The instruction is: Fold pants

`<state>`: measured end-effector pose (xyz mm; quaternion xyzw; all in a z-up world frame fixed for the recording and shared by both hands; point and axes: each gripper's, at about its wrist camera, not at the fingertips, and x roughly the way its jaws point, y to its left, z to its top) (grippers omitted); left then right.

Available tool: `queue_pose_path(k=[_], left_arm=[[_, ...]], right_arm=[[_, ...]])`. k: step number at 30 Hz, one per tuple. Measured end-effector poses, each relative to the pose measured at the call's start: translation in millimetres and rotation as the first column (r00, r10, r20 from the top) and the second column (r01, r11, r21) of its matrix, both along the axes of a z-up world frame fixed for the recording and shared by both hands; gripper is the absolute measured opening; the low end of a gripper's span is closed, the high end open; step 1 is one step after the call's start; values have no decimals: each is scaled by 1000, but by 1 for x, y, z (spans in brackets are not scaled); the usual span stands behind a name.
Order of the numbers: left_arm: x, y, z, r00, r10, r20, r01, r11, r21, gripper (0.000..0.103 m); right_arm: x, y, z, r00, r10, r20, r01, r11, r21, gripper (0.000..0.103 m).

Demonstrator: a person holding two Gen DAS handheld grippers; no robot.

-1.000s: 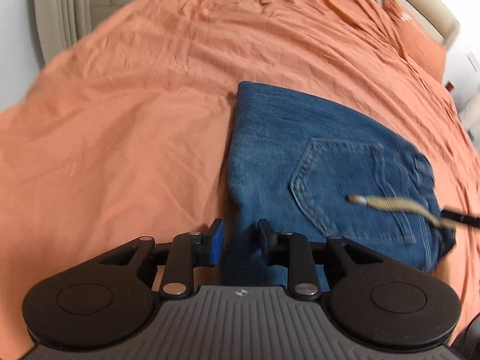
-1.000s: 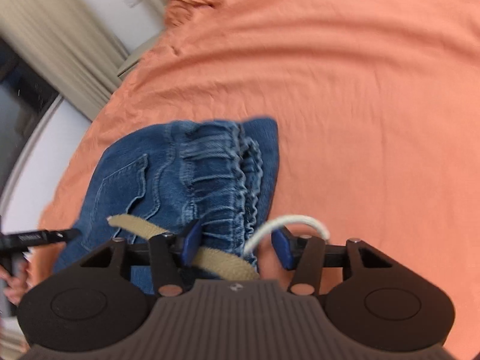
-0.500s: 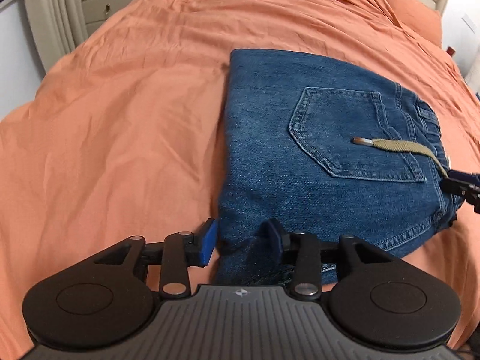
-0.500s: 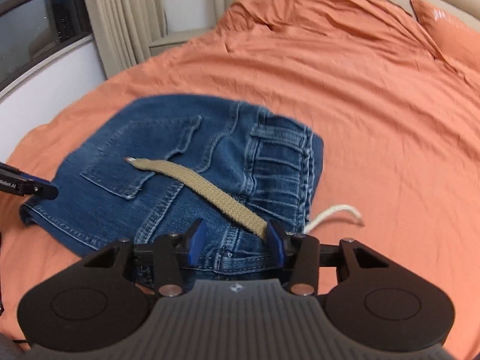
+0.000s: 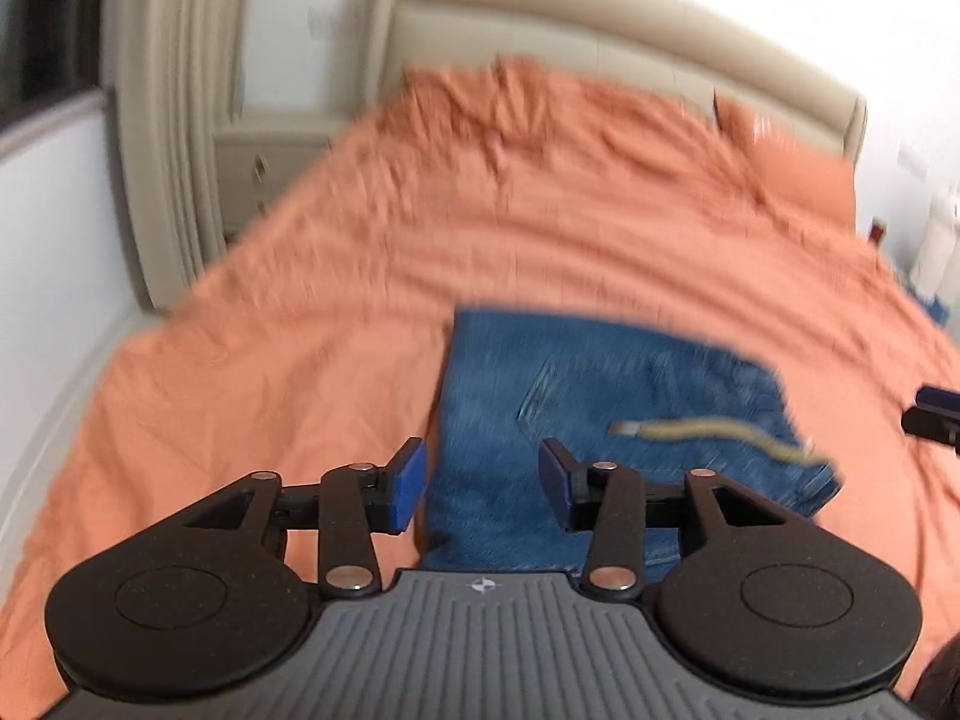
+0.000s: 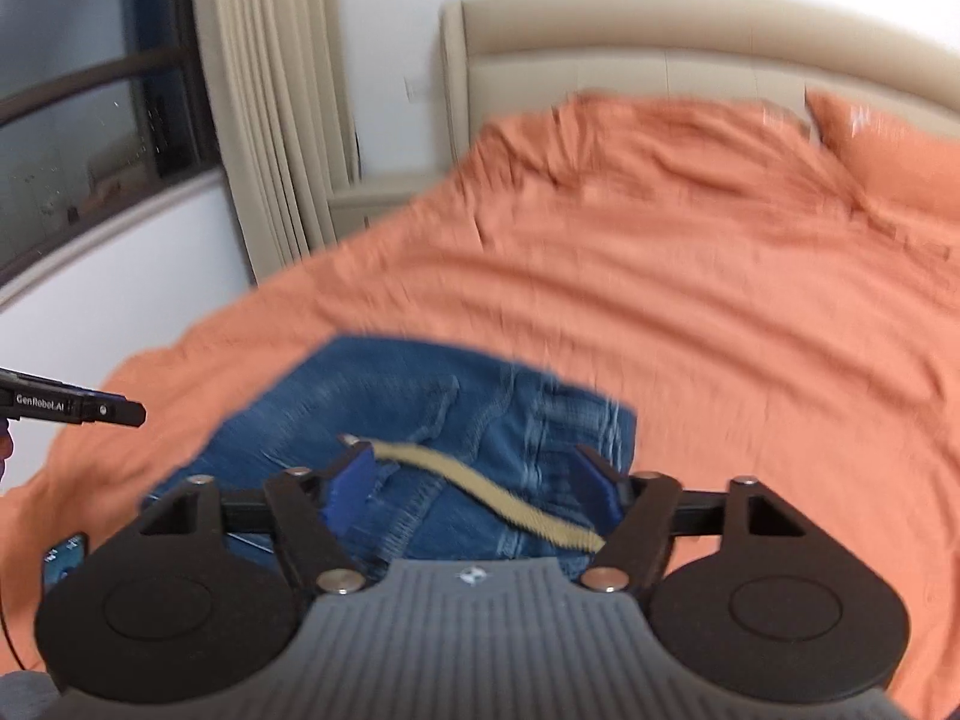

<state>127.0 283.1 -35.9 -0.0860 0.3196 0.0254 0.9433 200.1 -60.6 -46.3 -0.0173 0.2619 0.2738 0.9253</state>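
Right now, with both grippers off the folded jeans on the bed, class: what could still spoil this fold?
1. The tan drawstring lies loose across the folded jeans. The right gripper, jaws opening with nothing clamped, hangs just above it and could snag it.
2. The left gripper, also opening and empty, frames the jeans' near left edge; a low pass might drag that corner open.
3. The orange bedsheet is wrinkled, so the stack may sit unevenly.
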Motion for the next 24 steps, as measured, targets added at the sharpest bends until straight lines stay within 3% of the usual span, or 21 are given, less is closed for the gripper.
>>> queue_pose_path(k=[2, 3, 7, 11, 16, 24], left_arm=[[-23, -12, 17, 997, 29, 69, -31, 999, 28, 67], [-33, -20, 25, 995, 47, 93, -52, 997, 53, 74], [-69, -54, 47, 987, 83, 135, -104, 983, 153, 89], [-95, -83, 55, 986, 85, 141, -115, 970, 214, 96], [-111, -112, 45, 989, 104, 109, -131, 949, 286, 96], [-91, -141, 12, 995, 101, -18, -94, 967, 237, 96]], right_arm=[[-22, -3, 15, 998, -5, 60, 5, 1000, -9, 75], [-34, -4, 22, 996, -5, 87, 6, 1000, -15, 81], [-78, -7, 40, 986, -14, 165, 20, 999, -33, 81], [-114, -11, 45, 980, -69, 186, 78, 996, -40, 82], [-142, -18, 42, 986, -101, 130, 106, 994, -34, 82], [-147, -11, 7, 984, -181, 4, 180, 979, -97, 82]])
